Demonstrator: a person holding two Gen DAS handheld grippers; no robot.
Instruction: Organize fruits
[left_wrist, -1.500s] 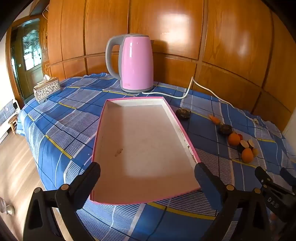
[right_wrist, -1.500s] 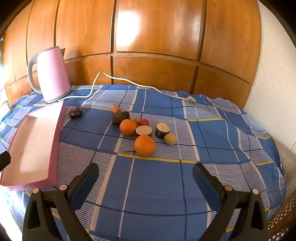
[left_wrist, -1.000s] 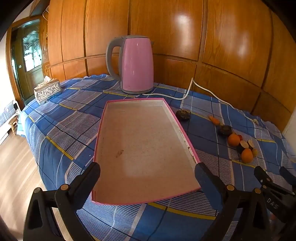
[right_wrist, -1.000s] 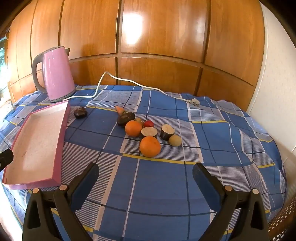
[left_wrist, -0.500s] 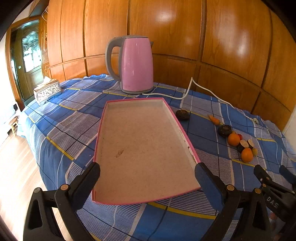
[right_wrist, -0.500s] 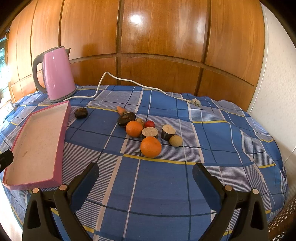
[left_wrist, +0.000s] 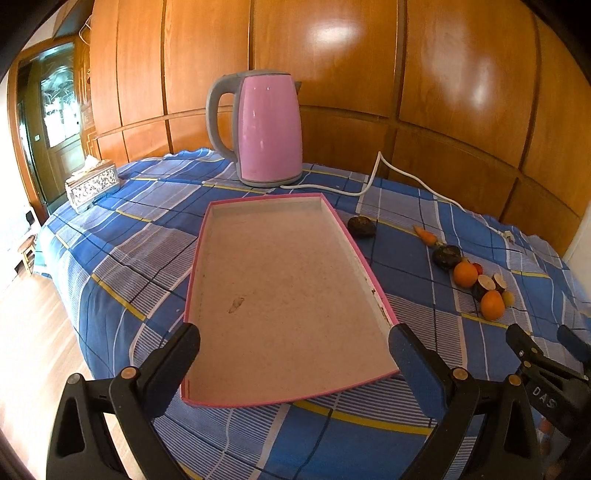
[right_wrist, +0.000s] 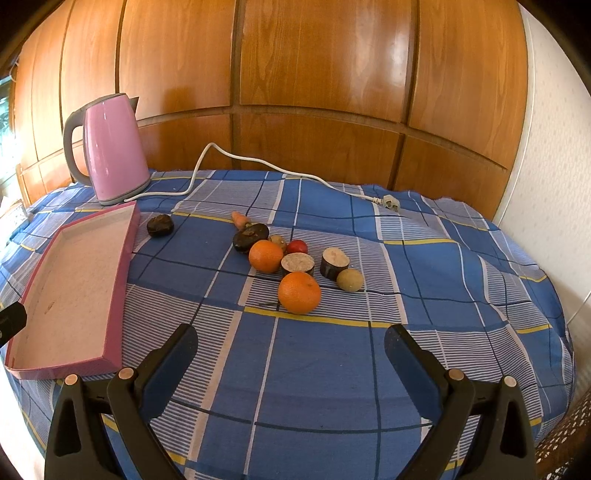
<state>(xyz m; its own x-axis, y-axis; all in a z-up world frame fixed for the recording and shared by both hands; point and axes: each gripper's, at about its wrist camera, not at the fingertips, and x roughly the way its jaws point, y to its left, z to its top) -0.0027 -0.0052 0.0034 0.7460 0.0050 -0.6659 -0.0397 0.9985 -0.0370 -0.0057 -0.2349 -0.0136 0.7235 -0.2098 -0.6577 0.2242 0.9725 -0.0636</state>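
Right wrist: oranges (right_wrist: 299, 291) beyond tool (right_wrist: 290, 347).

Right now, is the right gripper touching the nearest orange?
Apart. The right wrist view shows the right gripper open, with bare tablecloth between its fingertips and the nearest orange.

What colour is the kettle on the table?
The kettle is pink with a grey handle and base. It shows best in the left wrist view.

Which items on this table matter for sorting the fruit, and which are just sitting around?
For the job: two round oranges, small red fruit, shallow pink-rimmed cardboard tray.

Lying about: pink electric kettle, white power cord, patterned tissue box.
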